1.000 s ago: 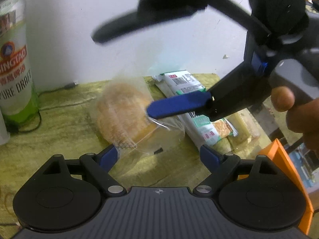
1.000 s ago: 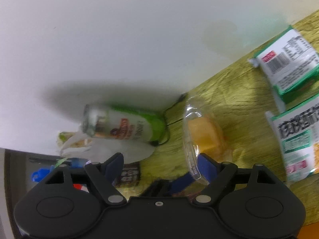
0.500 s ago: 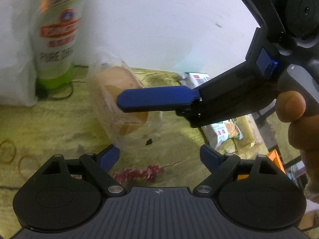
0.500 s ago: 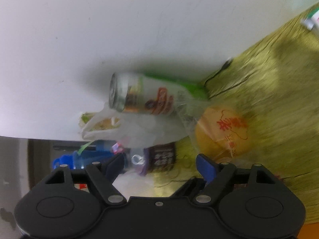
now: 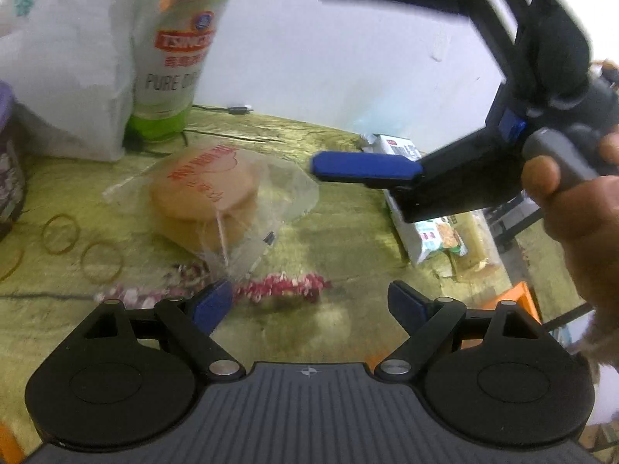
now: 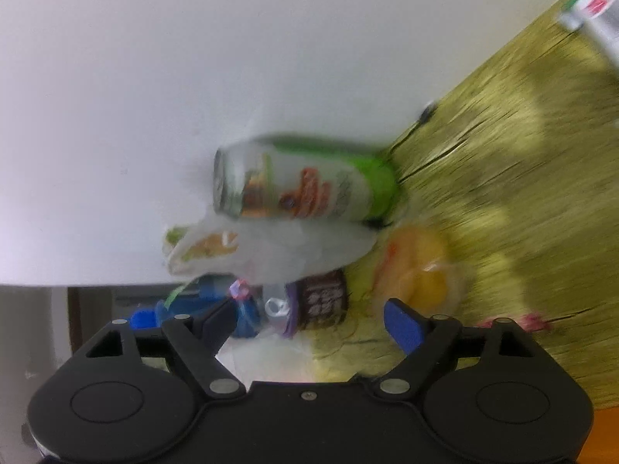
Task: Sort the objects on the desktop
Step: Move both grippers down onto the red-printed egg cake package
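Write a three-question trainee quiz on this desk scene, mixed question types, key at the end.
1. True or false: the bagged bun lies flat on the desk, gripped by neither gripper.
2. What stands against the wall behind the bun? A) beer can B) kettle C) mug
3. Fill in: the loose rings left of the bun are rubber ____.

Key: 1 true: left gripper and right gripper both stand open, empty. 2 A. 3 bands.

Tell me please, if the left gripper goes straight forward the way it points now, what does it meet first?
Probably the pink bead string on the table, just ahead of the open left gripper. The bagged bun lies farther on, left of that line. Depth is hard to judge here.
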Available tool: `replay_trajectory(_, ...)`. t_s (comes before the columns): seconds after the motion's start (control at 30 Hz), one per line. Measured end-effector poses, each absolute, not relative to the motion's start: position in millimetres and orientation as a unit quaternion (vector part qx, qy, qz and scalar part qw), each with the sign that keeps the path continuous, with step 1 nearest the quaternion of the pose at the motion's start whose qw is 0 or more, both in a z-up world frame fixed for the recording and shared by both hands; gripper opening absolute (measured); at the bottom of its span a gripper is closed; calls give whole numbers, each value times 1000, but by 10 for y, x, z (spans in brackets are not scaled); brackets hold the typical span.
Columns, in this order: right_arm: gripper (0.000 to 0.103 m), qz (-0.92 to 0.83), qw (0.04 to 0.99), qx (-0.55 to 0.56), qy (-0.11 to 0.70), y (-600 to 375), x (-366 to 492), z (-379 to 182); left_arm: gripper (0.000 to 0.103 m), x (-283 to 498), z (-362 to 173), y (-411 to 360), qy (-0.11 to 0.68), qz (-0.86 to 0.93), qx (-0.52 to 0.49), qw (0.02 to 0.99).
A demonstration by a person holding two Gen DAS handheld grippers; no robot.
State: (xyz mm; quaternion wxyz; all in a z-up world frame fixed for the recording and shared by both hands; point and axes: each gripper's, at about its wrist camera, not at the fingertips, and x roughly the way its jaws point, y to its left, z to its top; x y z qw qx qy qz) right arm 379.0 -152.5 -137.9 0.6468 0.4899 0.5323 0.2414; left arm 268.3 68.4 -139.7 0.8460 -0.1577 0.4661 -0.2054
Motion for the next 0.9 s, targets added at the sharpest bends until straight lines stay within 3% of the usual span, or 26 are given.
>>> replay_trajectory(0.13, 83, 209, 653, 492, 536, -1721, 3719, -1420, 89, 2560, -1232, 774, 445, -209, -152, 857)
replay_trajectory(0.23, 83, 190, 651, 495, 544, -1772, 3683, -1520, 94, 2542, -1101, 821, 413, -187, -116, 884)
replay_trajectory(0.43, 83, 161, 646, 491, 562, -1735, 3655, -1696, 95, 2897, -1240, 798, 396, -142, -64, 905)
replay_trajectory(0.9, 82, 177, 709, 400, 553, -1432, 4161, -1687, 95, 2869, -1395, 838, 445, -170, -142, 868)
